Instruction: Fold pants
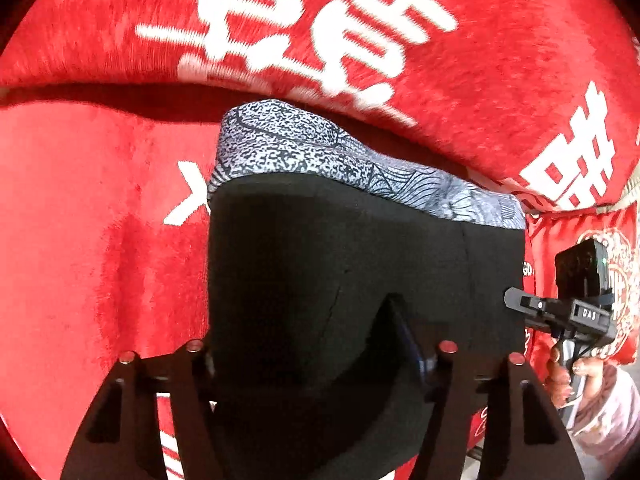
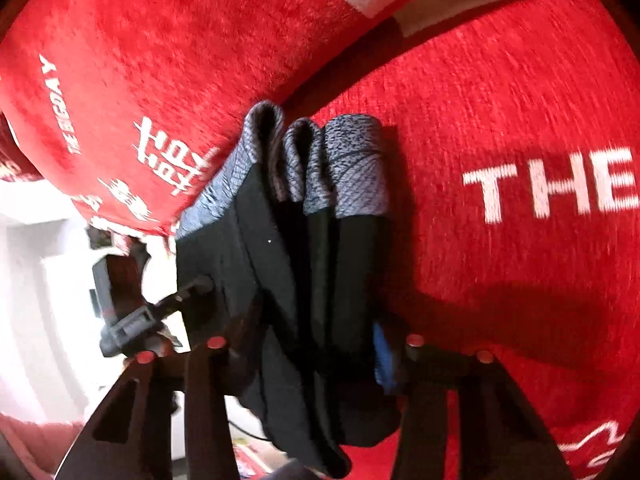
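A: Underneath everything — red plush cover [image 1: 80, 200] with white lettering, spread over a cushioned seat and its backrest; sofa or bed, cannot tell.

B: Agreed. Next in size?

A: Black pants [image 1: 320, 260] with a grey patterned waistband [image 1: 288, 140], folded into a thick stack. Held up off the seat, waistband end pointing toward the crease below the backrest.

B: From the right wrist view, same pants [image 2: 288, 280] seen edge-on — several layers bunched side by side, grey band [image 2: 352, 168] at the far end.

A: Left claw [image 1: 320, 356] pinching the black end of the stack, fabric filling the gap between the pads.

B: Right claw [image 2: 316, 344] likewise clamped on the bunched layers, blue pad showing at the right finger [image 2: 384, 360].

A: Smallest — right claw's body [image 1: 568, 312] at the stack's right edge, a hand [image 1: 572, 372] on its grip.
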Action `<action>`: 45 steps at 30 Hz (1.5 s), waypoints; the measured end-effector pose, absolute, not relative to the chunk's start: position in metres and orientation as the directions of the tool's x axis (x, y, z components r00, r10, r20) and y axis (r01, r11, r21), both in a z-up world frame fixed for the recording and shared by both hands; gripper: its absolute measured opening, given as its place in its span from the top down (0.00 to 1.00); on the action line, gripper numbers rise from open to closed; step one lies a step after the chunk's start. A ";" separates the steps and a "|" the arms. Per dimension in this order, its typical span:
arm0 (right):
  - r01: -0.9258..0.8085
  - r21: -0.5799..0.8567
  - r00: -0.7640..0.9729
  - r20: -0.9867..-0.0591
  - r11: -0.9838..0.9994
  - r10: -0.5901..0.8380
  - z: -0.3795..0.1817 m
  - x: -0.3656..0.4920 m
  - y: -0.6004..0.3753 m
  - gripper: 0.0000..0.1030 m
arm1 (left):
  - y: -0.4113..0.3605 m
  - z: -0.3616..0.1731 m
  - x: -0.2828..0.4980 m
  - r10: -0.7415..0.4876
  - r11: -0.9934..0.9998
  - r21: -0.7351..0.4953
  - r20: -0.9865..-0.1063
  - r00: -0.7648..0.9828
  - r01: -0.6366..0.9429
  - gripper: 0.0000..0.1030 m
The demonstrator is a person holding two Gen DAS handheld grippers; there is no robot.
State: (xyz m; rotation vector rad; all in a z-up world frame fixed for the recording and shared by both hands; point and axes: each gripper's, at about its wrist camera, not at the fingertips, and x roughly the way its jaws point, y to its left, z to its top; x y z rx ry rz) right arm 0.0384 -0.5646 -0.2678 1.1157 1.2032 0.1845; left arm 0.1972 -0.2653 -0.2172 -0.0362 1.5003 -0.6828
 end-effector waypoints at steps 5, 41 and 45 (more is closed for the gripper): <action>0.385 0.784 0.403 -0.617 0.486 0.676 -0.251 0.036 -0.560 0.58 | -0.264 -0.187 0.181 -0.414 0.812 -0.393 -0.909 -0.049 0.432 0.40; 0.463 0.564 0.297 -0.826 0.684 0.479 -0.247 -0.044 -0.462 0.23 | -0.184 -0.211 0.108 -0.226 0.854 -0.159 -0.971 0.078 0.495 0.03; 0.548 0.509 0.274 -0.859 0.664 0.432 -0.233 -0.059 -0.461 0.21 | -0.185 -0.195 0.097 -0.170 0.836 -0.079 -0.978 0.118 0.543 0.03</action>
